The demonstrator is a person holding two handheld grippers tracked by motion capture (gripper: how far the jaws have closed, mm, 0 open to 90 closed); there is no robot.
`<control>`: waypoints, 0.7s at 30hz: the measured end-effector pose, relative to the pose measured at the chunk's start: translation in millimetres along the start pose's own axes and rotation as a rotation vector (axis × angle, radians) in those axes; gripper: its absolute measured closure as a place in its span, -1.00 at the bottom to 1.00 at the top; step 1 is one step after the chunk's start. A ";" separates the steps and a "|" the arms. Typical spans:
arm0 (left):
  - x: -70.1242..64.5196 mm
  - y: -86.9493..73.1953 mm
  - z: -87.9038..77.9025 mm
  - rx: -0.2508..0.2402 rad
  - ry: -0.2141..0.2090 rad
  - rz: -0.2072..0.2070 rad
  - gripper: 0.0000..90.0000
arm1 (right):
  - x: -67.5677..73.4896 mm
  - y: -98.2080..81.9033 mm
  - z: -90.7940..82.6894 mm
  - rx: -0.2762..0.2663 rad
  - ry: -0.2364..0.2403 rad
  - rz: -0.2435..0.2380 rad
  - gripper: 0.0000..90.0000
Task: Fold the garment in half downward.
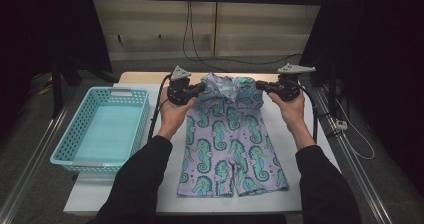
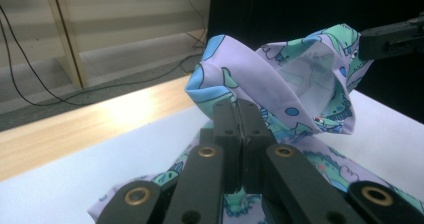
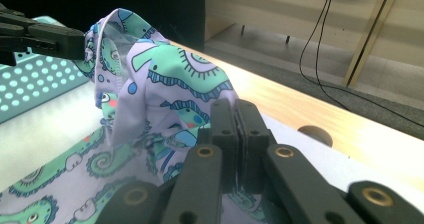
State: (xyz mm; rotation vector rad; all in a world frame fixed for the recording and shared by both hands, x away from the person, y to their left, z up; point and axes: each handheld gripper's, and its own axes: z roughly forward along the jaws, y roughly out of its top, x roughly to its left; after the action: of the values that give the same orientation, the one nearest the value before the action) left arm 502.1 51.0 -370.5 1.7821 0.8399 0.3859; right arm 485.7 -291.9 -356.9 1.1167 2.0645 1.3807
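**High view: both hand-held grippers pinch the shoulders of a seahorse romper**

High view, bottom of the frame: two forearms in black sleeves come in from the lower edge and run up toward the middle. Between them a lilac romper [image 1: 231, 144] printed with green seahorses lies on the white desk [image 1: 310, 149], its two short legs nearest the lower edge and its body flat on the surface.

Farther up, at centre left, the left hand-held gripper [image 1: 200, 89] has its jaws closed tight on the romper's left shoulder. At centre right, the right hand-held gripper [image 1: 260, 86] is clamped on the other shoulder in the same way. The neck end of the garment is raised off the desk and sags in folds between the two.

Left gripper view shows the black jaws pressed together at lower centre with the romper [image 2: 280, 84] bunched just beyond their tips; the right hand-held gripper [image 2: 362, 44] enters at the upper right edge, gripping the cloth. Right gripper view mirrors this: jaws closed at lower centre on the romper [image 3: 170, 74], the left hand-held gripper [image 3: 80, 43] at upper left.

At the left of the high view a turquoise basket [image 1: 65, 144] stands on the desk, apart from the garment. Beyond the desk's far wooden edge, black cables [image 1: 192, 39] hang before a pale wall.
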 end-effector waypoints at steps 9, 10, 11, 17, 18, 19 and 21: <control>-7.7 -8.4 -16.7 -0.003 -0.017 0.009 0.98 | 12.1 -11.8 -12.9 -0.003 0.024 -0.013 0.97; -9.2 -9.6 -18.9 -0.009 -0.019 0.010 0.98 | 13.2 -12.5 -13.5 -0.003 0.025 -0.015 0.97; -10.4 -11.3 -20.5 -0.012 -0.024 0.005 0.98 | 14.6 -13.5 -14.4 0.004 0.025 -0.018 0.97; -13.3 -19.7 -30.1 -0.003 -0.032 0.018 0.98 | 22.5 -21.5 -19.9 0.026 0.032 -0.024 0.97; -13.3 -19.7 -30.1 -0.003 -0.032 0.018 0.98 | 23.5 -22.4 -21.1 0.024 0.036 -0.026 0.97; -14.0 -22.7 -34.0 0.000 -0.043 0.016 0.98 | 25.2 -23.9 -23.4 0.023 0.040 -0.028 0.97; -16.6 -25.9 -37.8 -0.001 -0.051 0.017 0.98 | 27.5 -26.5 -27.7 0.013 0.045 -0.024 0.97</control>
State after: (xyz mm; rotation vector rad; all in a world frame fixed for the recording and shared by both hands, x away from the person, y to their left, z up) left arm 457.8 70.0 -378.1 1.7921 0.7896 0.3503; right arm 439.6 -290.6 -366.7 1.0717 2.1146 1.3954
